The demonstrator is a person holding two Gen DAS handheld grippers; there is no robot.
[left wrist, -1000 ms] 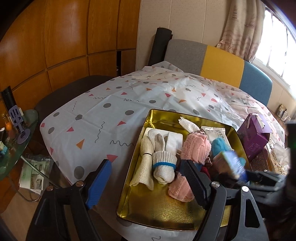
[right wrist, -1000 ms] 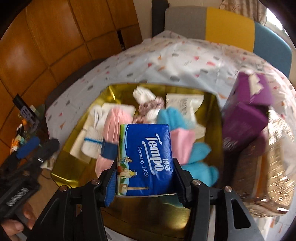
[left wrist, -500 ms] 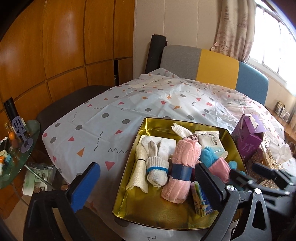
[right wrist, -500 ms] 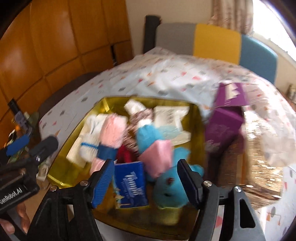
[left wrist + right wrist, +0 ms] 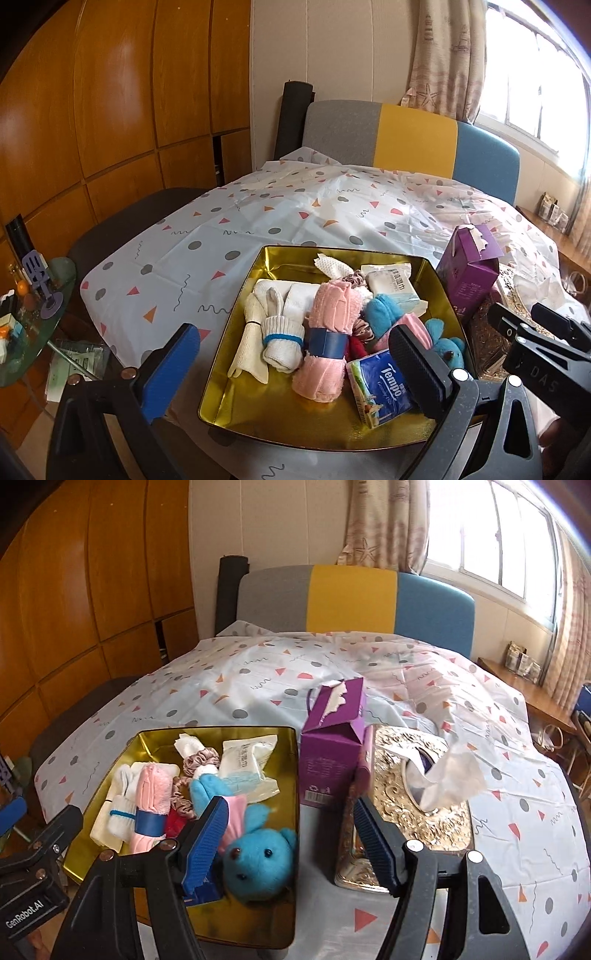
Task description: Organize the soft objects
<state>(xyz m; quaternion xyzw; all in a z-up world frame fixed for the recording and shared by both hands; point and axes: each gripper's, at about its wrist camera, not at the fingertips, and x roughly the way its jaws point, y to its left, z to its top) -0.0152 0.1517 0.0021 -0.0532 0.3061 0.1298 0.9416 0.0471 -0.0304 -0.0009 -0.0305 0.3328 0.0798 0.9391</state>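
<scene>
A gold tin tray [image 5: 236, 354] [image 5: 291, 775] sits near the table's front edge. It holds white socks [image 5: 280, 332], a rolled pink towel [image 5: 328, 332] [image 5: 149, 801], a blue plush bear [image 5: 258, 856] [image 5: 447, 349], a wet-wipe pack [image 5: 391, 284] [image 5: 247, 764] and a blue Tempo tissue pack [image 5: 380, 387] lying at its front. My left gripper [image 5: 295, 373] is open and empty above the tray's front. My right gripper [image 5: 291, 842] is open and empty, raised over the tray's right edge by the bear.
A purple carton [image 5: 332, 746] [image 5: 469, 269] stands just right of the tray. A gold tissue box [image 5: 413, 805] with a tissue sticking out is beside it. A patterned cloth [image 5: 258, 675] covers the table. A glass side table [image 5: 33, 325] with clutter stands at the left.
My right gripper opened and let the Tempo pack go into the front of the tray, then drew back and to the right. My left gripper rose slightly, still open.
</scene>
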